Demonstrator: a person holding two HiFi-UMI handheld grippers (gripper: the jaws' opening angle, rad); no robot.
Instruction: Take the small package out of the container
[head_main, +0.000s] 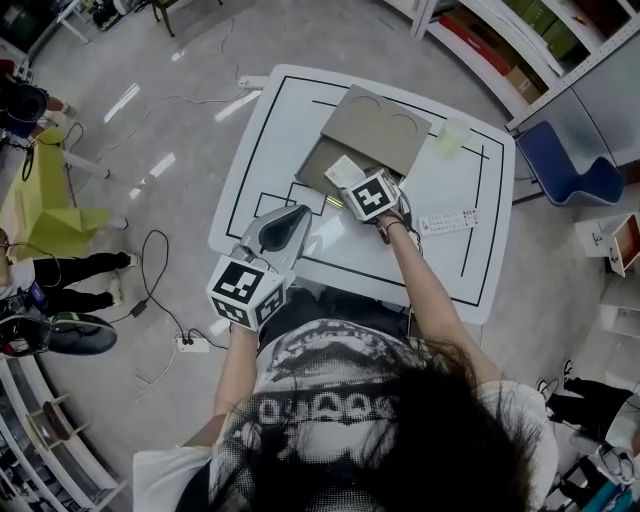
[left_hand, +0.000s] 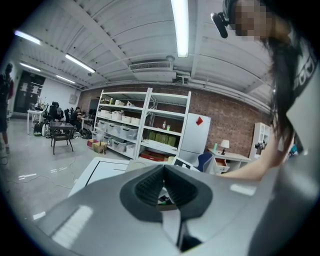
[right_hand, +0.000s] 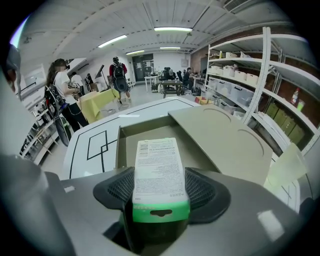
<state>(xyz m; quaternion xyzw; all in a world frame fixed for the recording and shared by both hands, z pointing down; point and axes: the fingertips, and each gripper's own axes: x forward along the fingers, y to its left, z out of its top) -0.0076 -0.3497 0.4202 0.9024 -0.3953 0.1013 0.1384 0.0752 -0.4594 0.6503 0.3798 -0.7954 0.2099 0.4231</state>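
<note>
The small package (right_hand: 157, 172), a white printed card pack with a green hang-tab end, is clamped between the pads of my right gripper (right_hand: 159, 189). It hangs just over the open brown cardboard container (right_hand: 150, 129), whose lid (right_hand: 231, 140) lies folded back to the right. In the head view the right gripper (head_main: 352, 182) holds the package (head_main: 343, 168) at the container's (head_main: 316, 160) near edge. My left gripper (head_main: 288, 218) stays back over the table's front edge, its jaws together with nothing between them (left_hand: 165, 194).
The white table (head_main: 270, 140) carries black taped lines. A remote control (head_main: 448, 221) lies right of my right hand, and a pale yellow-green item (head_main: 452, 137) sits beyond it. A blue chair (head_main: 560, 165) and shelves stand at the right; people stand at the far left.
</note>
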